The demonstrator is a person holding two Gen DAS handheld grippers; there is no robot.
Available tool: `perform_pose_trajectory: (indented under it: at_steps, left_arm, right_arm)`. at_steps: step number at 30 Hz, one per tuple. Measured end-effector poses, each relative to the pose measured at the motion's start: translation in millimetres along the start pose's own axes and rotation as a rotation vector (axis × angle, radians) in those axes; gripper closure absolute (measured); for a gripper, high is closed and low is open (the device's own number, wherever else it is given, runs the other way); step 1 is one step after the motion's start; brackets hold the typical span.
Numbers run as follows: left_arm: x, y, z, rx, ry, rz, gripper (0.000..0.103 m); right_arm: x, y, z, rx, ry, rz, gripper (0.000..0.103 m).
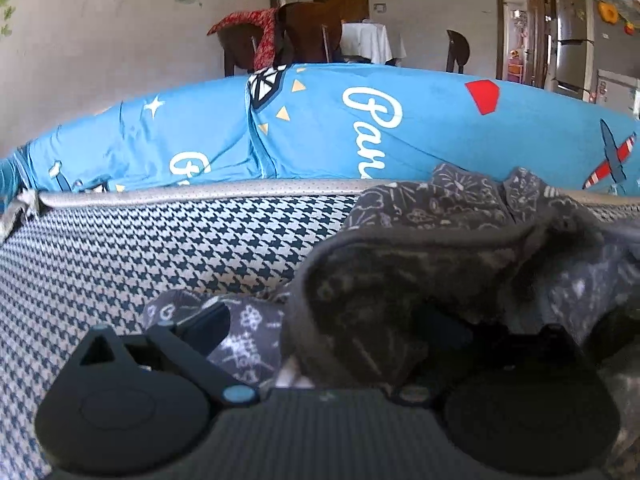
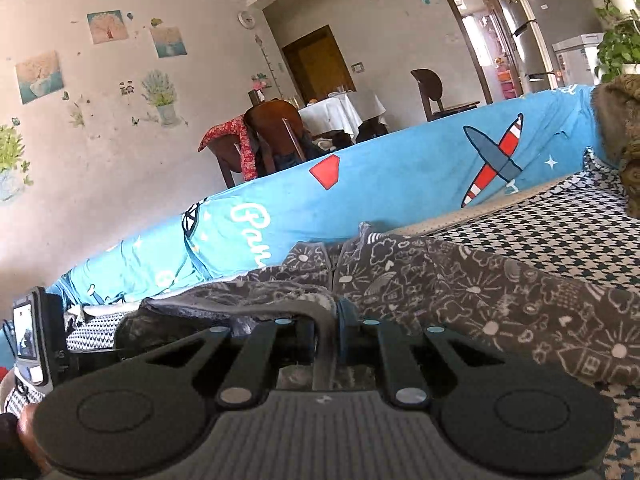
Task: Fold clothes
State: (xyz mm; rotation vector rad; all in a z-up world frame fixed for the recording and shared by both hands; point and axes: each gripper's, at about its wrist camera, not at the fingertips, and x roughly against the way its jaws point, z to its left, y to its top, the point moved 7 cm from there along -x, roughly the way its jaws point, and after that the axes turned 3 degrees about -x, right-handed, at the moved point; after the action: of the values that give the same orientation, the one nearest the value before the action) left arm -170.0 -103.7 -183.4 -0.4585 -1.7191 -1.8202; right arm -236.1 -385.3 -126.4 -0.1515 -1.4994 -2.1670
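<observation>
A dark grey garment point(image 1: 400, 280) printed with white doodles lies crumpled on a houndstooth seat point(image 1: 160, 248). My left gripper point(image 1: 324, 328) is open and pushed into the cloth. Its left finger point(image 1: 208, 320) shows, while a raised fold covers the right finger. In the right wrist view the same garment point(image 2: 480, 292) spreads to the right over the seat point(image 2: 560, 228). There my right gripper point(image 2: 328, 320) is shut on a thick hem fold of the garment. The left gripper's body with its small screen point(image 2: 36, 332) shows at the far left, close beside the cloth.
A blue cover with planes and white lettering point(image 1: 320, 128) point(image 2: 400, 172) forms a backrest behind the seat. A brown fuzzy cushion point(image 2: 620, 120) sits at the far right. Chairs and a white-clothed table point(image 2: 340, 108) stand further back. A hand point(image 2: 24, 420) shows at the bottom left.
</observation>
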Motion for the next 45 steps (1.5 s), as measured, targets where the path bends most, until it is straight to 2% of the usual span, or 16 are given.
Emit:
perform_pose_trajectory:
  at_steps: [2,7,12,20,22,27,35,41,43,44,45]
  left_arm:
    - [9,-5,-2,-0.008,-0.002,-0.009,0.0]
    - [32,-23,-7,0.026,-0.07,-0.021,0.0]
    - [55,-43,-22,-0.004,-0.1,-0.036,0.0]
    - [56,-69,-26,0.003,-0.099,0.026,0.0]
    - [52,-70,-26,0.012,-0.097,0.04,0.0]
    - [43,-74,-24,0.042,-0.084,0.075,0.0]
    - [30,-79,-13,0.127,-0.077,0.122,0.0]
    - [25,-81,-3,0.174,-0.067,0.129,0.0]
    - [25,-80,1,0.188,-0.059,0.123,0.0]
    - [26,-80,3,0.193,-0.054,0.12,0.0]
    - [26,-80,4,0.196,-0.048,0.118,0.0]
  right_arm:
    - [6,-4,-3,-0.016,-0.005,0.001,0.091]
    - [5,-13,-10,-0.029,-0.034,0.027,0.09]
    - [-2,-20,-15,-0.02,-0.071,0.047,0.09]
    - [-4,-26,-19,-0.023,-0.086,0.071,0.088]
    - [-5,-27,-20,-0.027,-0.093,0.081,0.085]
    - [-7,-29,-21,-0.012,-0.116,0.079,0.066]
    - [-17,-39,-2,0.096,-0.085,0.096,0.058]
    - [-25,-44,-1,0.096,-0.104,0.092,0.058]
    - [-25,-42,-5,0.076,-0.118,0.077,0.071]
    - [-25,-40,-6,0.071,-0.125,0.072,0.08]
    - [-24,-39,-8,0.068,-0.136,0.065,0.083]
